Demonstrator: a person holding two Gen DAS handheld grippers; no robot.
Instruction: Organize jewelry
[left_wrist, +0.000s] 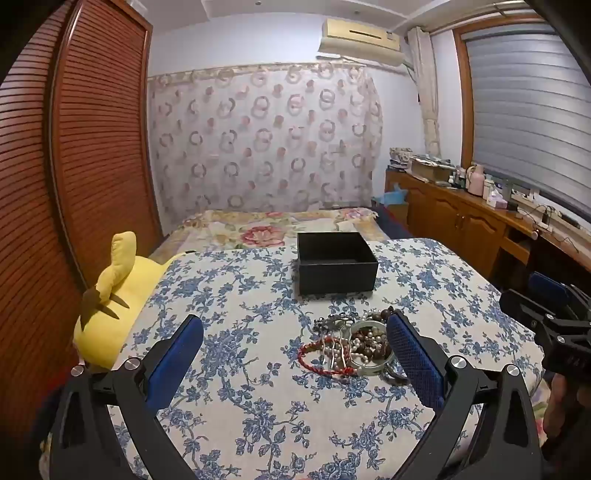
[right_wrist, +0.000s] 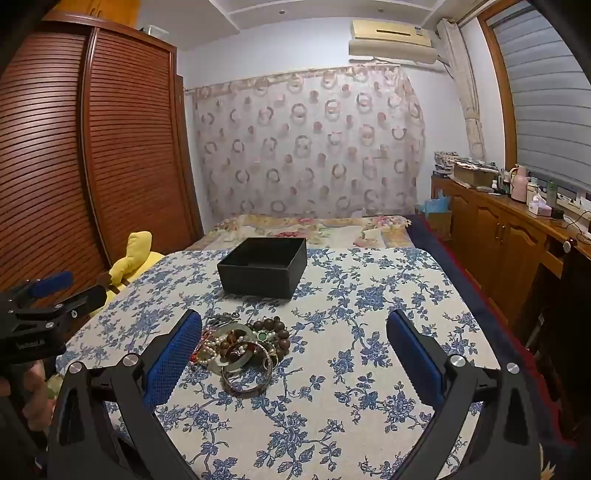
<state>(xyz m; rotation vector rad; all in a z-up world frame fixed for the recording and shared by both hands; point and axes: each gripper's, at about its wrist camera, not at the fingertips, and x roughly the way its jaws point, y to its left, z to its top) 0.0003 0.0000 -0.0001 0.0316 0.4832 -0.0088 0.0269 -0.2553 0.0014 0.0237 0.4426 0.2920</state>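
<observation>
A pile of jewelry (left_wrist: 351, 343) lies on the blue-flowered cloth: a red cord bracelet (left_wrist: 317, 360), pearls, brown wooden beads and a pale bangle. The pile also shows in the right wrist view (right_wrist: 243, 349), with a metal bangle (right_wrist: 247, 373) at its near edge. An open black box (left_wrist: 337, 263) stands behind the pile, empty as far as I see; it also shows in the right wrist view (right_wrist: 264, 267). My left gripper (left_wrist: 295, 332) is open above the cloth, its right finger beside the pile. My right gripper (right_wrist: 293, 328) is open, its left finger beside the pile.
A yellow plush toy (left_wrist: 118, 295) lies at the table's left edge. A bed (left_wrist: 280, 229) with a floral cover is behind the table. A wooden wardrobe (left_wrist: 74, 147) stands at left. A wooden sideboard (right_wrist: 517, 240) with bottles and boxes runs along the right.
</observation>
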